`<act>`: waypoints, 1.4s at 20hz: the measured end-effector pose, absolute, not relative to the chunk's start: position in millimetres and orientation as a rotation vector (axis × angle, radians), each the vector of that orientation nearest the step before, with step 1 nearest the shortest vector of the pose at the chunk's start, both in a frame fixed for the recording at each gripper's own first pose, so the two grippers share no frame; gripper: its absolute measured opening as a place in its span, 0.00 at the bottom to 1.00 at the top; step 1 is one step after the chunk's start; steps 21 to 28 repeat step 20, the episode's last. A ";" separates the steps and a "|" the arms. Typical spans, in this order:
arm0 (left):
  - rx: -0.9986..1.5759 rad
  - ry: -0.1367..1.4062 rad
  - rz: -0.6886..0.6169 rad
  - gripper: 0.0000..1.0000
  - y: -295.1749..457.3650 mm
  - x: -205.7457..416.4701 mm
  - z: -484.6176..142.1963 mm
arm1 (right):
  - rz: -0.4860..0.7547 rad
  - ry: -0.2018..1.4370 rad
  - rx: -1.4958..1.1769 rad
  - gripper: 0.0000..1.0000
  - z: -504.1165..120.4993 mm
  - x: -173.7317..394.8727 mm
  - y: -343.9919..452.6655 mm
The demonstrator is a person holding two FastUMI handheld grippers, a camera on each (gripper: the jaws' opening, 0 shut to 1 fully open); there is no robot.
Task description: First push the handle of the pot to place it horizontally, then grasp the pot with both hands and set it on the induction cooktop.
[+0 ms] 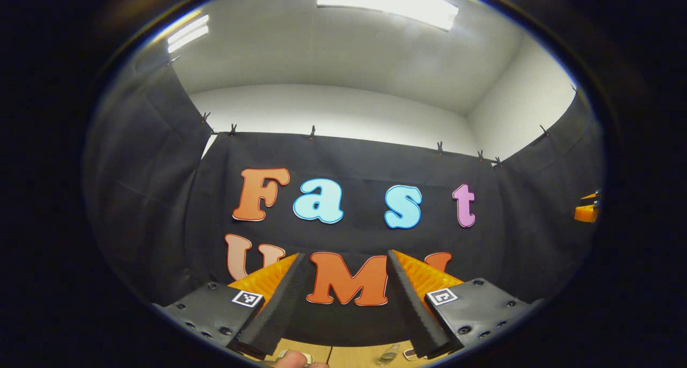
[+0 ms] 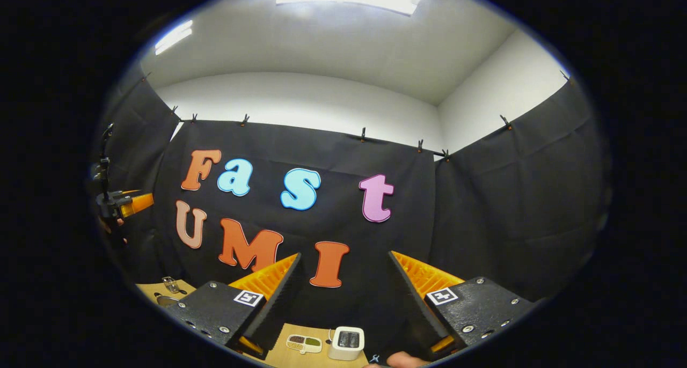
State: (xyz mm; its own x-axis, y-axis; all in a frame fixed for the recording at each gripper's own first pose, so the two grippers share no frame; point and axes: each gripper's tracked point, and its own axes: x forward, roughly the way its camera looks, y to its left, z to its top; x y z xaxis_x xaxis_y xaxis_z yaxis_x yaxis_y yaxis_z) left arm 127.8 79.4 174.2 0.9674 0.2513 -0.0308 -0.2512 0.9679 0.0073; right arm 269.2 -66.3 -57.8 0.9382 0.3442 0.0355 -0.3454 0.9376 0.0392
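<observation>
Both tools are pointing up at the booth wall, released and gripping nothing: the left tool [image 1: 343, 303] and the right tool [image 2: 343, 303]. A small white box [image 2: 346, 343] is sitting on the table [image 2: 284, 357] below.

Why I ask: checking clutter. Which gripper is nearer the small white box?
Right. The white box lies just ahead of the right gripper, low between its open fingers; the left gripper is held farther off, to that view's left.

No legible text, brand name or number appears on any object in either view. Square black-and-white coded marker tags [image 1: 247, 298] sit on the black claw mounts, carrying patterns rather than words. Small items on the pale wooden surface [image 2: 300, 357] are too tiny to read.
</observation>
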 end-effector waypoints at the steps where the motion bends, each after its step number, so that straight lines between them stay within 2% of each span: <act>1: 0.012 0.033 0.256 0.94 83.6 127.6 173.9 | 0.358 -0.026 0.049 0.97 -58.9 268.5 -63.7; 2: 0.028 0.033 0.260 0.95 90.8 128.5 173.3 | 0.370 -0.027 0.055 0.95 -58.4 267.1 -57.4; 13: 0.044 0.019 0.286 0.94 114.6 131.5 169.9 | 0.376 -0.029 0.063 0.95 -63.1 274.3 -33.9; 19: 0.001 -0.020 0.235 0.95 100.6 131.1 172.7 | 0.386 -0.039 0.060 0.95 -65.9 271.2 -30.3; 28: 0.000 -0.024 0.232 0.94 100.2 132.3 171.6 | 0.387 -0.040 0.060 0.95 -66.4 271.8 -30.3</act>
